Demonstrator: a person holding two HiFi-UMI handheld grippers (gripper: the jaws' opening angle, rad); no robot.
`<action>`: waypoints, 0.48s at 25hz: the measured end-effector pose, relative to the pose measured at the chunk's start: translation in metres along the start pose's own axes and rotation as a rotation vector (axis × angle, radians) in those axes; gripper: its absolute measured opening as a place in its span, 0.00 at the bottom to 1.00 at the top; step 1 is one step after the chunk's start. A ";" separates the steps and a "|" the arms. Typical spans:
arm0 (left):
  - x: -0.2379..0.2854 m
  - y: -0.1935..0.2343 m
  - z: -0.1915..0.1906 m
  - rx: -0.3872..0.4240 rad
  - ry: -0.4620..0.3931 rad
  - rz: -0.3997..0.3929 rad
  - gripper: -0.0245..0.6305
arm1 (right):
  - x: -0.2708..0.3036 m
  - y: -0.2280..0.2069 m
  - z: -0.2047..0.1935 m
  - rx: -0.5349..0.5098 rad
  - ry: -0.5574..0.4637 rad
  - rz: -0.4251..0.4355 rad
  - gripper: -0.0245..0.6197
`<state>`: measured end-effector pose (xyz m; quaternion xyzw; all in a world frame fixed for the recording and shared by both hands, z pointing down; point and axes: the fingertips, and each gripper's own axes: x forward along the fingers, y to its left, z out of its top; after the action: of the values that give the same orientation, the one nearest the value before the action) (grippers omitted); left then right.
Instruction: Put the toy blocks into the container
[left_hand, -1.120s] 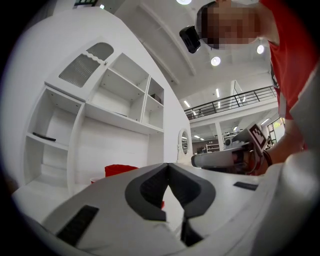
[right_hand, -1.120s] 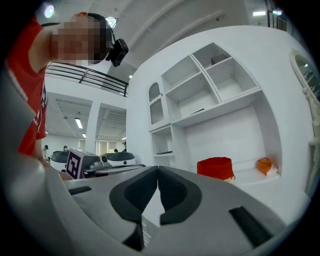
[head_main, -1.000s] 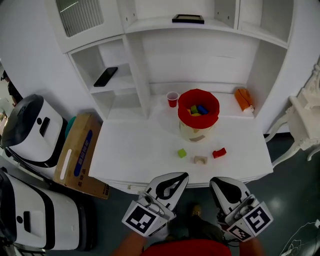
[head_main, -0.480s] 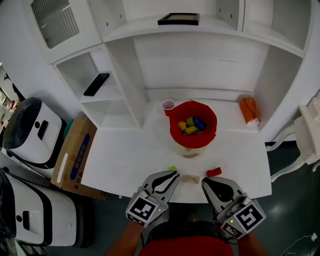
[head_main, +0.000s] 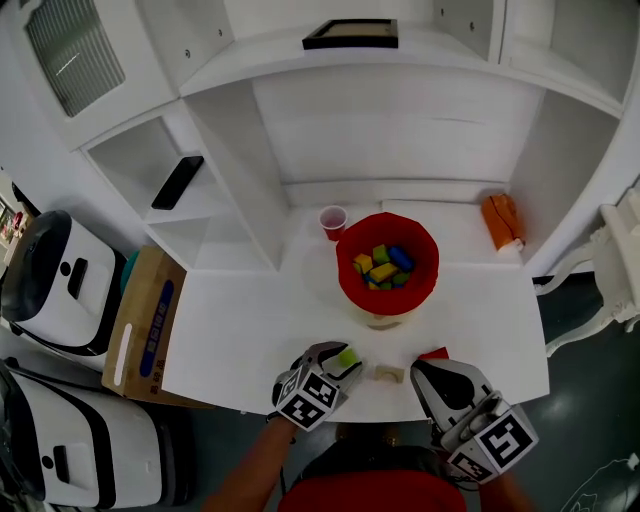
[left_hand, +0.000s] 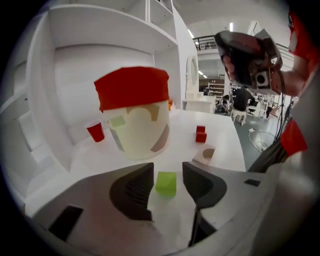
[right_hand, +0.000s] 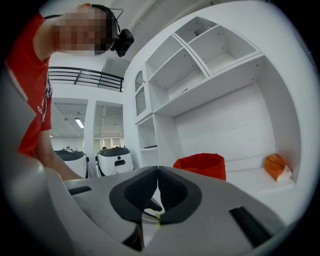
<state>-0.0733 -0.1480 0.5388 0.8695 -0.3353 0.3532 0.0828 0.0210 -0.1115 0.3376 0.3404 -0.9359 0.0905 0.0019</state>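
Note:
The green block (left_hand: 166, 183) lies on the white table (head_main: 240, 330) between the jaws of my left gripper (left_hand: 167, 171), which are opening; a gap shows on each side, so the pads do not press it. In the head view that gripper (head_main: 345, 360) sits at the table's front edge with the green block (head_main: 348, 356) at its tips. The red-rimmed container (head_main: 388, 262) holds several coloured blocks. A beige arch block (head_main: 388, 373) and a red block (head_main: 433, 353) lie in front of it. My right gripper (head_main: 430, 376) hovers near them, shut and empty (right_hand: 157, 187).
A red cup (head_main: 332, 221) stands left of the container and an orange object (head_main: 502, 220) lies at the back right. White shelving rises behind, with a phone (head_main: 178, 181) on a shelf. A cardboard box (head_main: 140, 320) and white machines stand to the left.
My left gripper has moved forward over the table edge to the green block and its jaws have opened round it. The right gripper edged forward, still shut.

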 end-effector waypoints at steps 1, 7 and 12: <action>0.006 0.001 -0.005 0.002 0.026 -0.011 0.37 | 0.000 -0.002 0.000 0.000 0.000 -0.009 0.08; 0.026 0.003 -0.020 0.013 0.085 -0.077 0.32 | 0.001 -0.016 -0.019 0.008 0.051 -0.070 0.08; 0.019 0.001 -0.006 -0.013 -0.006 -0.090 0.30 | 0.009 -0.031 -0.054 -0.036 0.189 -0.087 0.13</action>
<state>-0.0676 -0.1568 0.5559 0.8842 -0.2982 0.3443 0.1032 0.0308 -0.1308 0.3968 0.3708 -0.9173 0.1052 0.1001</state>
